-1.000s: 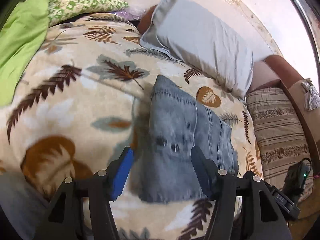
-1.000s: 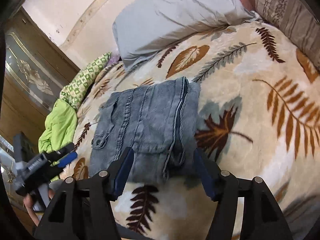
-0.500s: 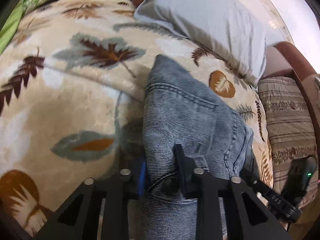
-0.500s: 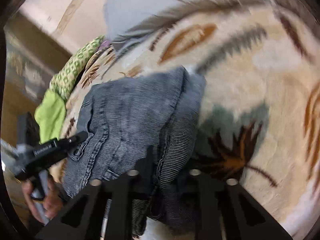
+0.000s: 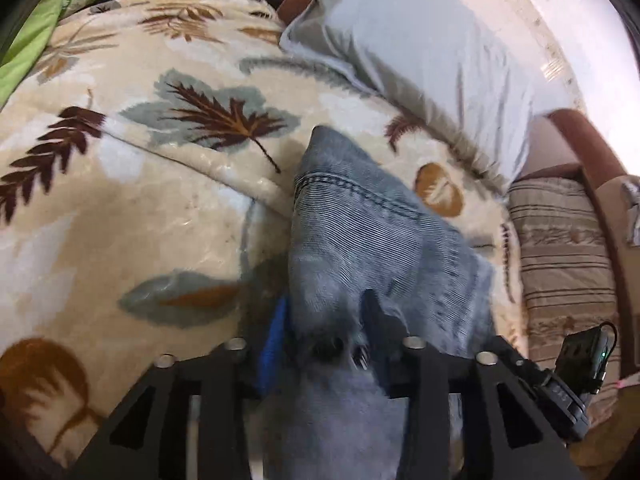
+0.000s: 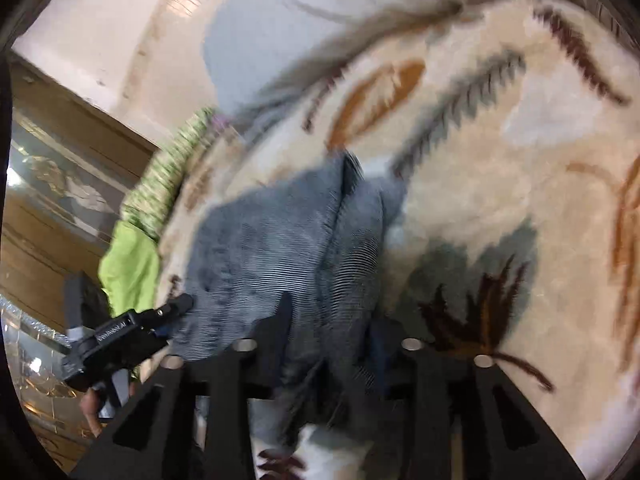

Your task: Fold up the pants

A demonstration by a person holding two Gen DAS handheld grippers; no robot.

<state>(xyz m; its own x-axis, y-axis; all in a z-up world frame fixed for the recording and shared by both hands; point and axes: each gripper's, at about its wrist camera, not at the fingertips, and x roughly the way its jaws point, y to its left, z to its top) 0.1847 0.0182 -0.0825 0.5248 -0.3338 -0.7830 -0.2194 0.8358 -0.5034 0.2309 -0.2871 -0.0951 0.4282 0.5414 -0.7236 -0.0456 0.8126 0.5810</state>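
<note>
The folded blue-grey denim pants lie on a cream leaf-print blanket. In the left wrist view my left gripper straddles the near left edge of the pants. Its jaws are opening, with the denim still between them. In the right wrist view, which is blurred, my right gripper straddles the near right edge of the pants. Its jaws are opening too, with a bunched fold of denim between them. The left gripper's fingers show at the left edge of the pants.
A grey pillow lies beyond the pants at the head of the bed. A striped pillow is to the right and green cloth to the left. A wooden cabinet stands beside the bed. A hand holds the left gripper.
A second ago both grippers stood wide, short of the pants. They moved down onto the near edge and pinched it. Now both pairs of jaws stand wider again around the denim.
</note>
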